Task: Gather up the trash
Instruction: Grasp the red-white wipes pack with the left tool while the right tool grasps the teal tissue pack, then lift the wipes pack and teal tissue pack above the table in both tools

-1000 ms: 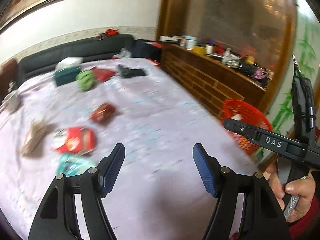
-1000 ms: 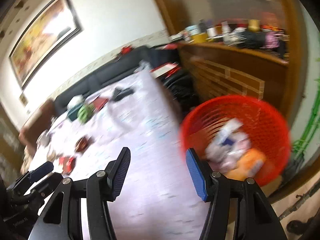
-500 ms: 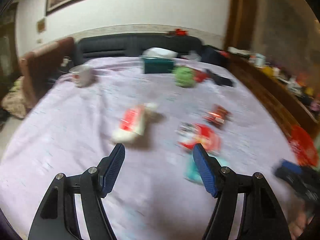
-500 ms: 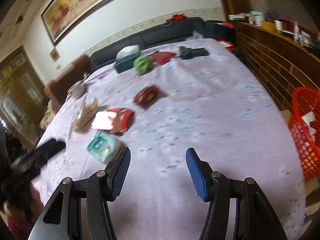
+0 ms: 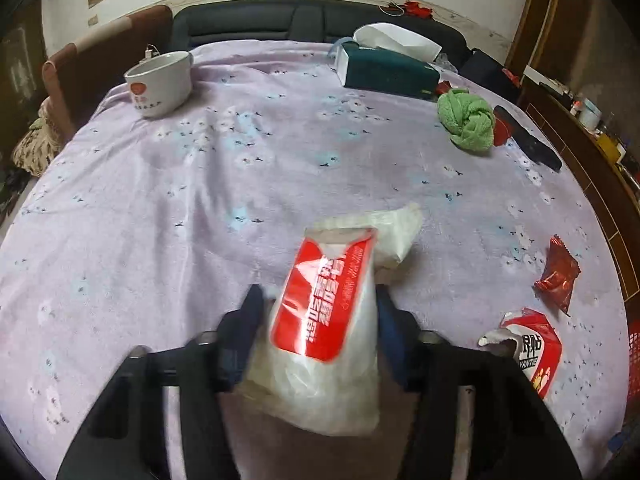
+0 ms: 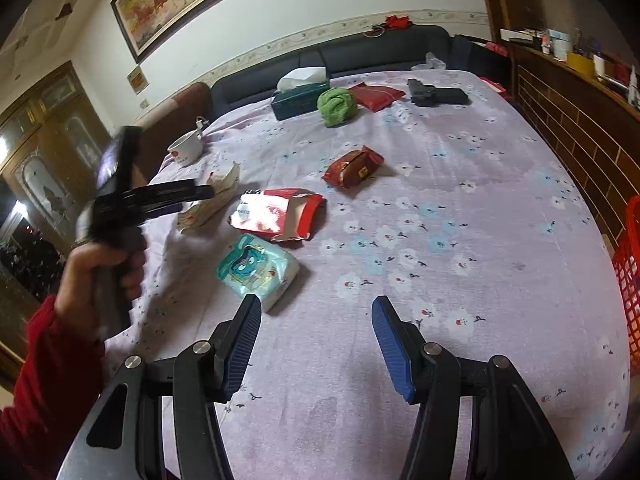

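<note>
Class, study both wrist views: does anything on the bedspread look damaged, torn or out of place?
Yes. The red and white snack bag near the middle is ripped open and crumpled. A clear wrapper with a red label lies wrinkled between the closing fingers of the left gripper. A white mug sits oddly on the bed.

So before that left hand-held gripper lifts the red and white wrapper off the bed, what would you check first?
1. Wrapper between the jaws: ok. The red and white wrapper lies between the fingers of the left hand-held gripper.
2. Firm grip: cannot tell. The jaws are closing and blurred; contact of the pads is unclear.
3. Bedcover clear of the pinch: cannot tell. The purple bedcover lies right under the fingertips.
4. Right hand-held gripper free: ok. Open, nothing between its fingers.
5. Red basket in sight: ok, at the bed's edge.
6. More trash left: ok. The torn red packet and teal packet are waiting.
</note>
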Demonstrator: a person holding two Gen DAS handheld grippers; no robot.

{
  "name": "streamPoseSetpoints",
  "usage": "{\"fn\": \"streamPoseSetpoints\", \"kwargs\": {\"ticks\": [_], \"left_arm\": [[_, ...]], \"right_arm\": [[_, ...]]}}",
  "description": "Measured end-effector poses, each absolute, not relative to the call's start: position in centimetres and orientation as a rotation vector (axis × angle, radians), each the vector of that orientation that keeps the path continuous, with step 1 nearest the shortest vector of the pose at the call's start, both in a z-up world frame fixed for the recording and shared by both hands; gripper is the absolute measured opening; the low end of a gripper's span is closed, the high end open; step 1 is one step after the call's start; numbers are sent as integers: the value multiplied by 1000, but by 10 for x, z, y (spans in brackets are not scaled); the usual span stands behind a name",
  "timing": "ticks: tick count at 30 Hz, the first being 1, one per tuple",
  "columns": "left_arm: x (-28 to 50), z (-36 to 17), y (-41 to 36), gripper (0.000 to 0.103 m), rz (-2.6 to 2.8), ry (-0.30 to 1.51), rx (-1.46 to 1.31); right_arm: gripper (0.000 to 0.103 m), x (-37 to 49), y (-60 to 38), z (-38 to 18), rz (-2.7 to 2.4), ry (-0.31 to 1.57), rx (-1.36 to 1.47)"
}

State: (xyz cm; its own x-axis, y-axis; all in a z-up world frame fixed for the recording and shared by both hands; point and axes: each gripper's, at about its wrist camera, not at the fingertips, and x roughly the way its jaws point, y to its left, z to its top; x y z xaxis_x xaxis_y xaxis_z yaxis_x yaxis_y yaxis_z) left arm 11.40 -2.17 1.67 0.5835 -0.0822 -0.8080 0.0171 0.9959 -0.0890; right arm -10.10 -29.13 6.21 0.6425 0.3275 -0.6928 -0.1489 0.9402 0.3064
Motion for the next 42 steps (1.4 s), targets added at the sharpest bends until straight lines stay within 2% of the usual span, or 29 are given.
{"fn": "streamPoseSetpoints", "kwargs": {"ticks": [3,6,19,25,27,29,30,31,33,34,35,36,42], "left_arm": [[106,19,-24,46,-57,935,-66],[88,19,-24,46,-74,938,-82],[1,24,-14,46,-112,892,-92],[-4,19,-12,46,-115,880,-104],[-4,19,-12,46,-115,883,-105],[-5,19,-14,46,-107,880,-99],[-6,19,-15,46,-110,881,-98],[-8,19,-17,46,-111,878,-99],[-14,20,-21,46,-115,866,-107],[-17,20,-23,46,-118,861,-108],[-22,21,-26,46,-119,848,-111],[-26,21,-29,46,-123,839,-114],[-59,34,-52,46,-139,715,-129]], "right_arm": [[62,-94,-287,65,317,850,232],[67,-77,-275,64,358,873,197],[68,20,-233,19,495,1055,189],[69,-3,-197,25,534,1023,-58],[62,-9,-186,21,486,1006,-149],[62,-14,-181,22,475,973,-195],[58,-18,-177,23,461,952,-231],[50,-22,-174,24,449,935,-253],[44,-27,-170,25,421,915,-269],[33,-30,-168,25,412,903,-278],[26,-32,-168,25,394,889,-281],[12,-34,-171,27,364,877,-269],[10,-59,-213,37,246,814,-73]]}}
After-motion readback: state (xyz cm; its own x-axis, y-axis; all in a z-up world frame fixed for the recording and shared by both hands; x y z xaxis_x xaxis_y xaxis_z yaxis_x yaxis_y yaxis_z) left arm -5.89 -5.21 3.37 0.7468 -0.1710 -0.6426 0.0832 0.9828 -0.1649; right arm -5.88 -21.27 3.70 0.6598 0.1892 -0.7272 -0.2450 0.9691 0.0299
